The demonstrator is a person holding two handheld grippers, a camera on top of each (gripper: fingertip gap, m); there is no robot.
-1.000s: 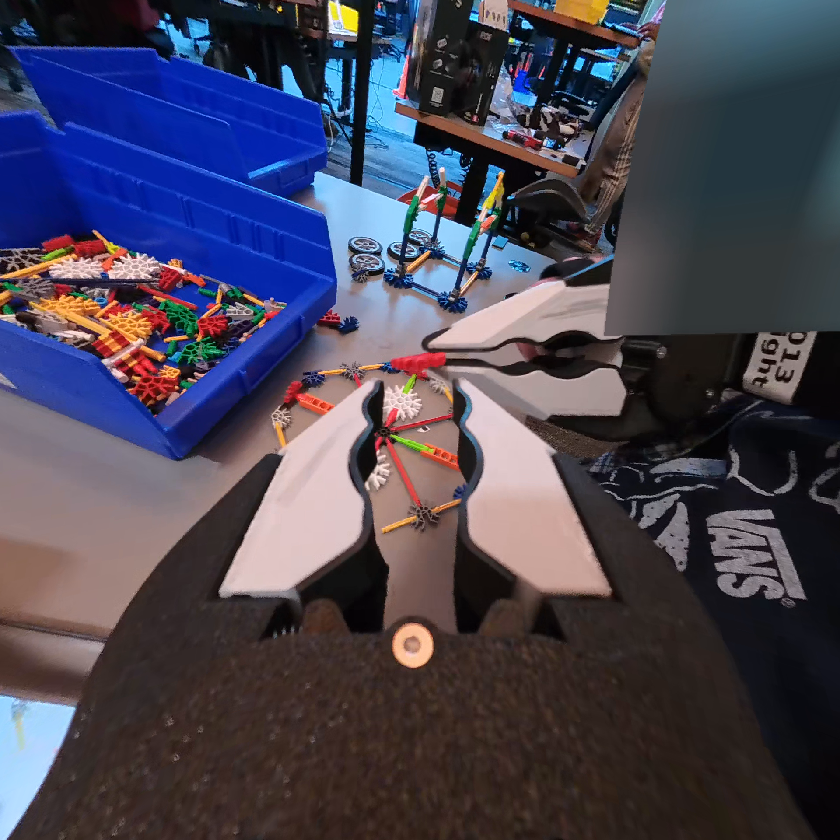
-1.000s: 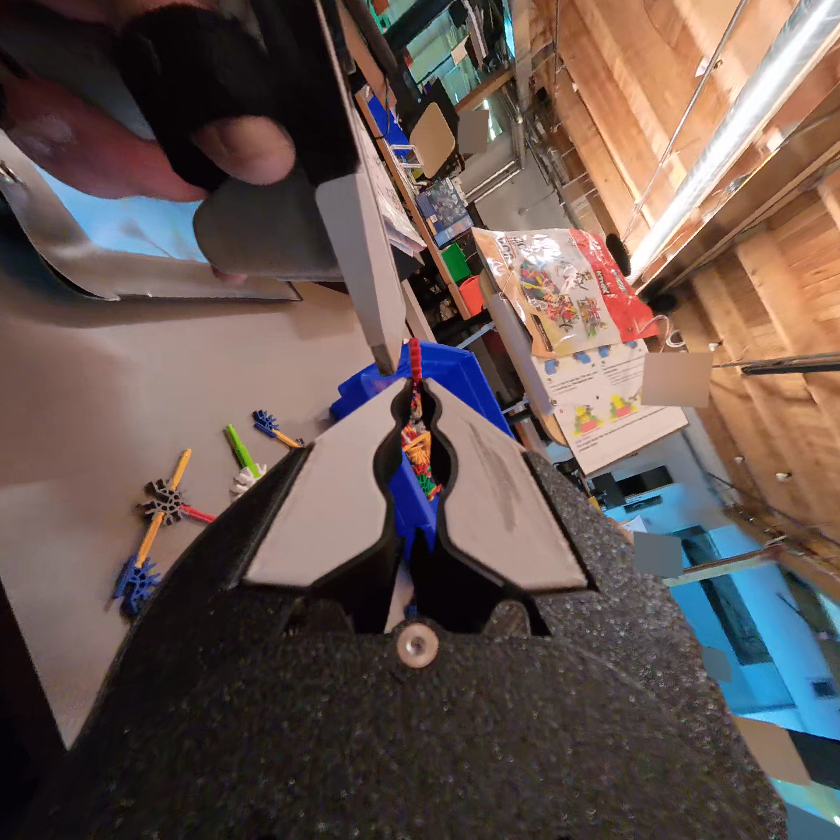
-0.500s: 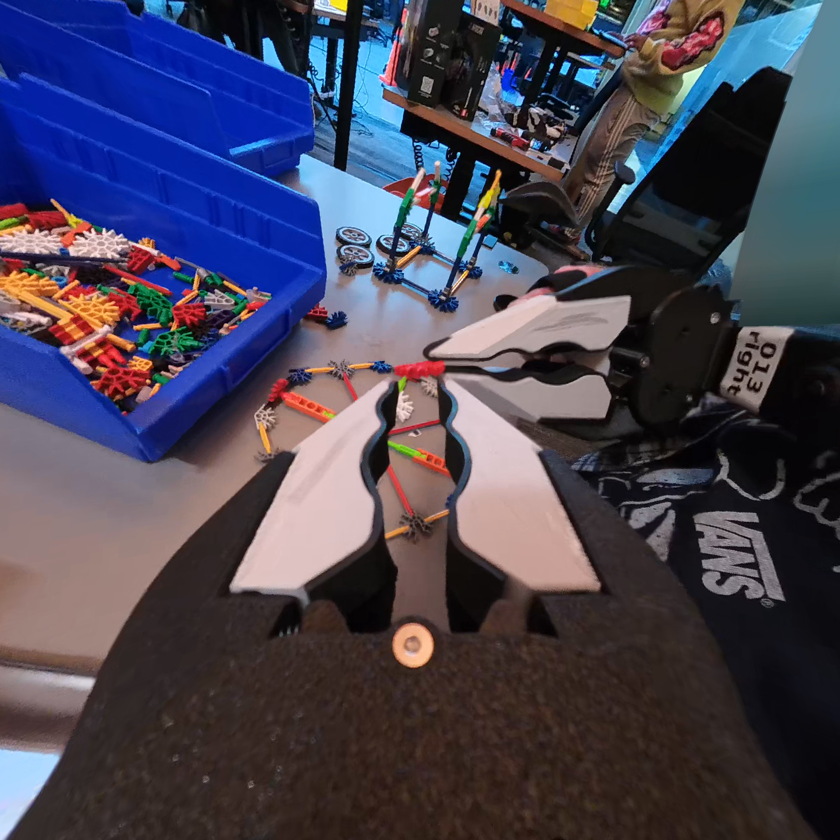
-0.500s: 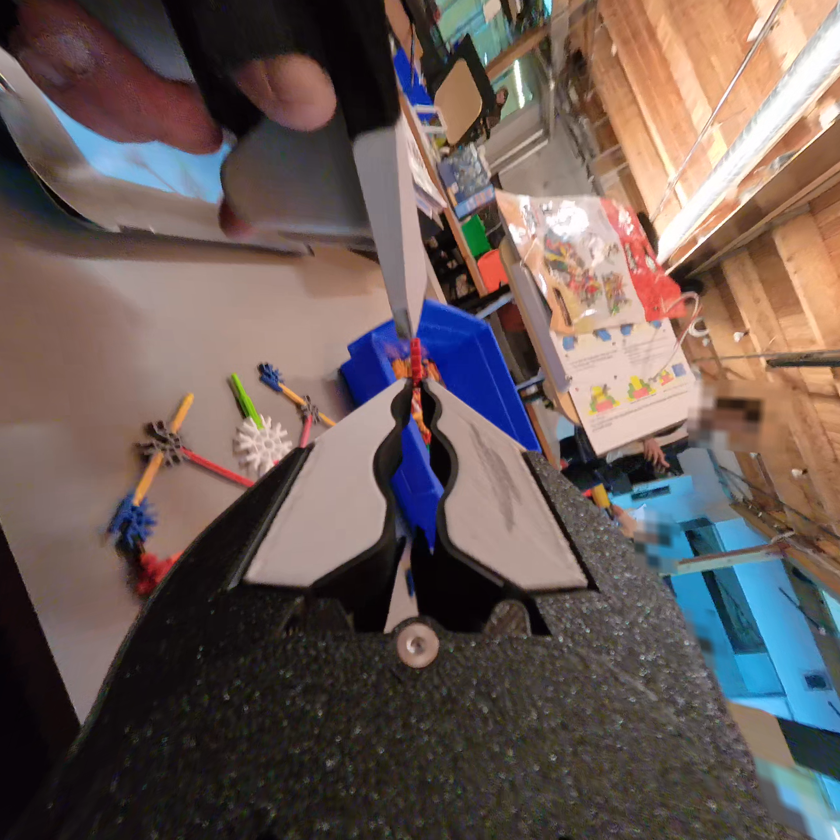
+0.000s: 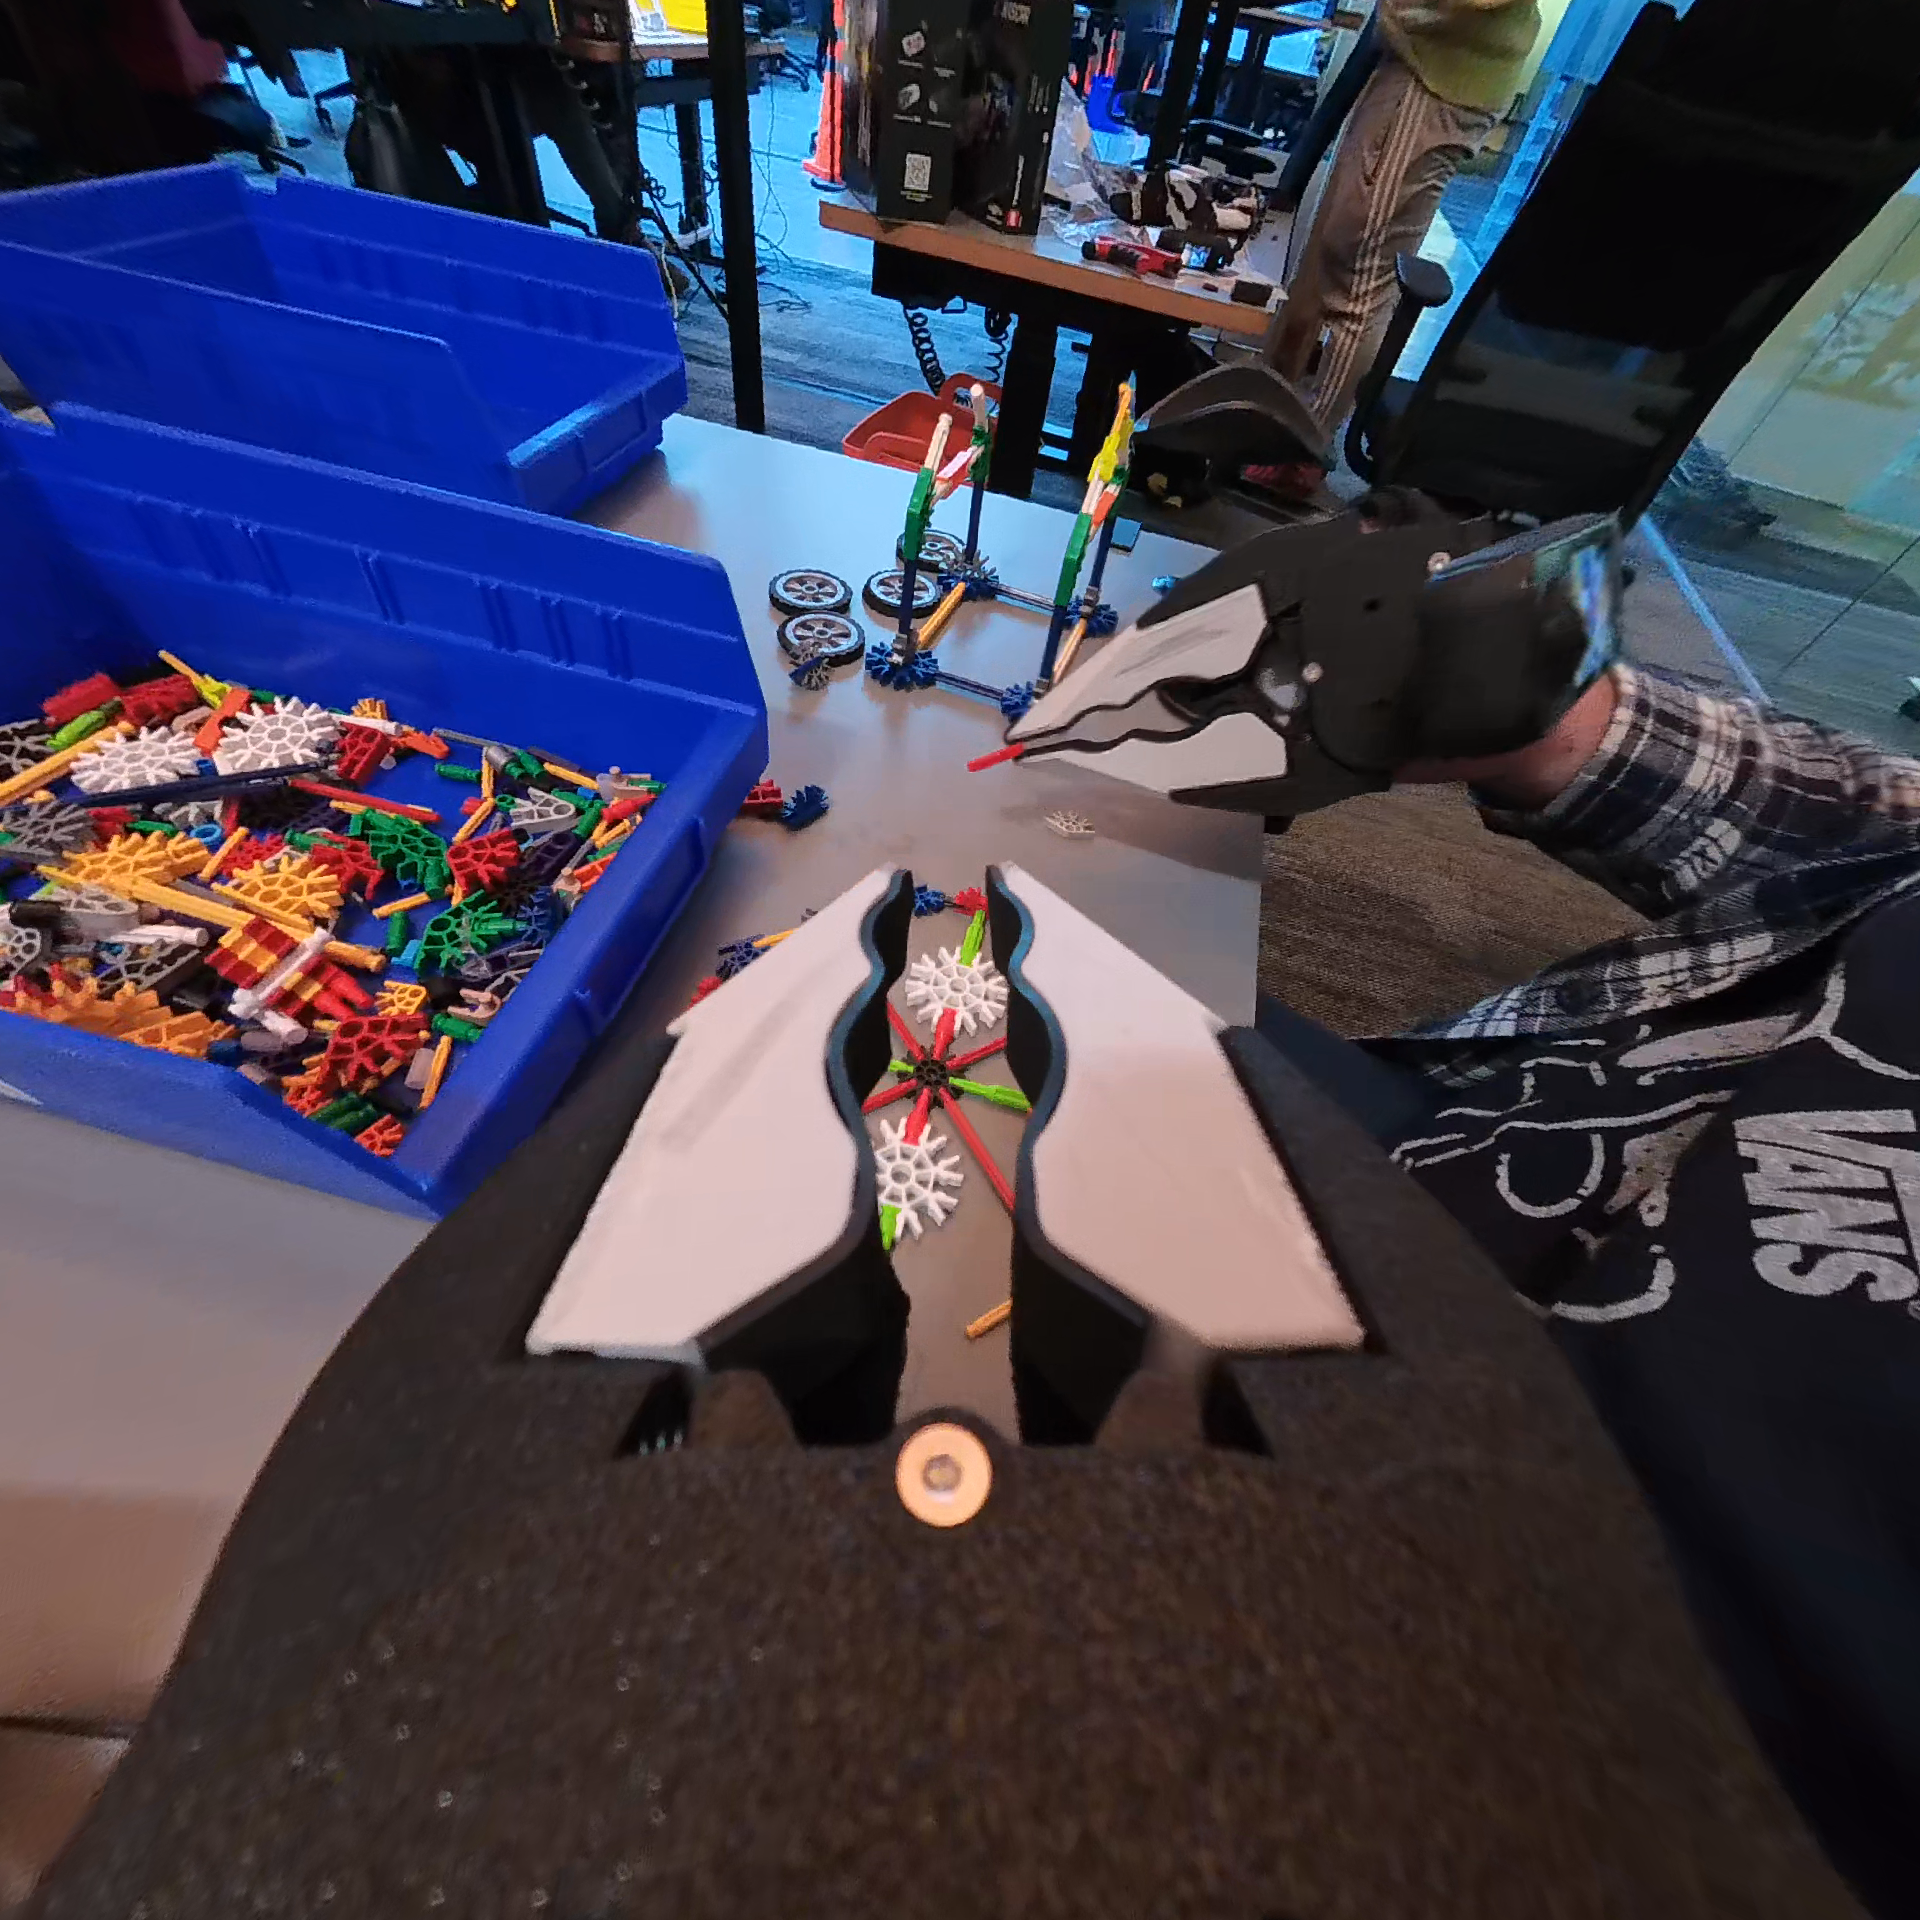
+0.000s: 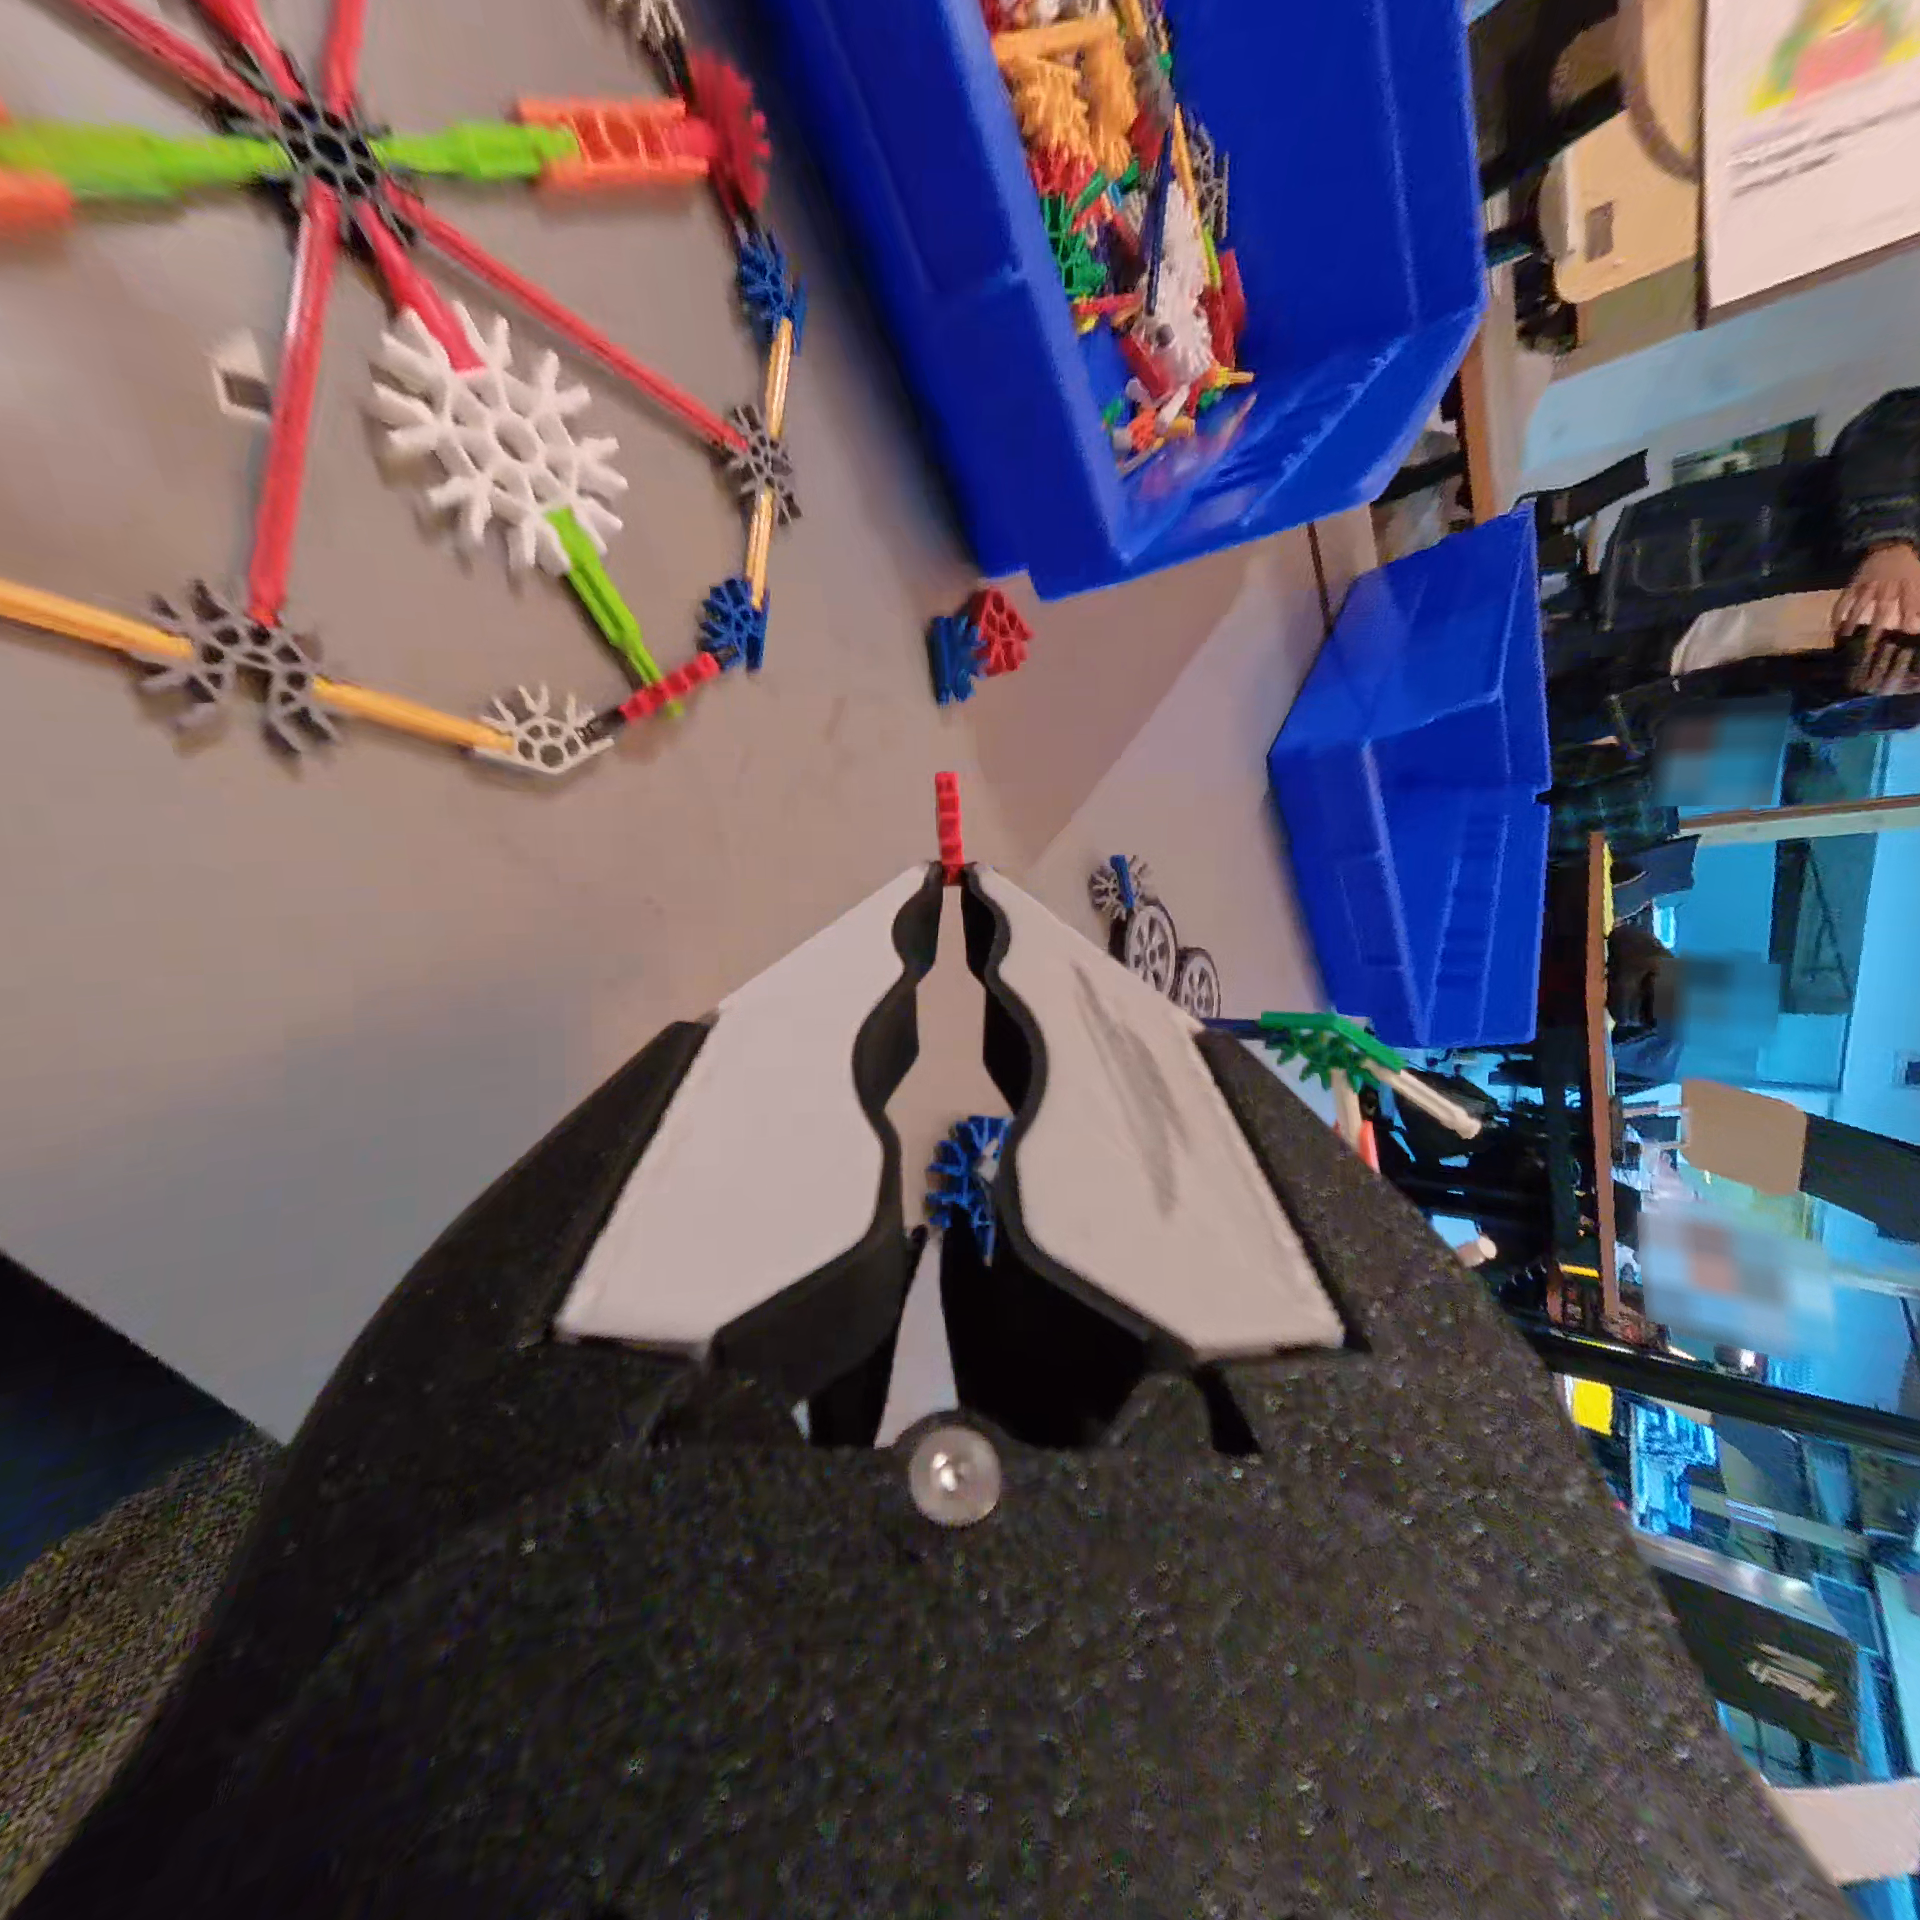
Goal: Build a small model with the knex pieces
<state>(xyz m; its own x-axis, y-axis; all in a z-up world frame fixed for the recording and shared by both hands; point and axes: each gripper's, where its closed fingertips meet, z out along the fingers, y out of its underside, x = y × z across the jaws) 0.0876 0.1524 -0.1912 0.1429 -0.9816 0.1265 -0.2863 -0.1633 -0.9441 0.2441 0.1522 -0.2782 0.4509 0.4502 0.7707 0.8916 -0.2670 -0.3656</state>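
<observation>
Toward the left edge of the grey tabletop [image 5: 1132, 883] stands a blue bin [image 5: 582, 997] heaped with small plastic building pieces; a second blue bin [image 5: 436, 343] sits behind it, at the far left corner. Just off the near bin's right corner lie a small red and blue connector pair [image 5: 784, 802]. In front of them, near the tabletop's front edge, a flat spoked wheel of rods [image 5: 935, 1081] with two white snowflake connectors lies on the surface. The left gripper [image 5: 948, 902] hangs above it, its fingers slightly spread with nothing between them. Farther back, toward the far edge, an upright frame of rods [image 5: 997, 582] stands with three small black wheels [image 5: 821, 608] beside it. To the right, near the tabletop's right edge, the right gripper [image 6: 948, 871] pinches a short red rod [image 6: 948, 816] at its very tips, the rod poking out forward, clear of the surface. A person's plaid sleeve [image 5: 1704, 790] follows behind that gripper.
</observation>
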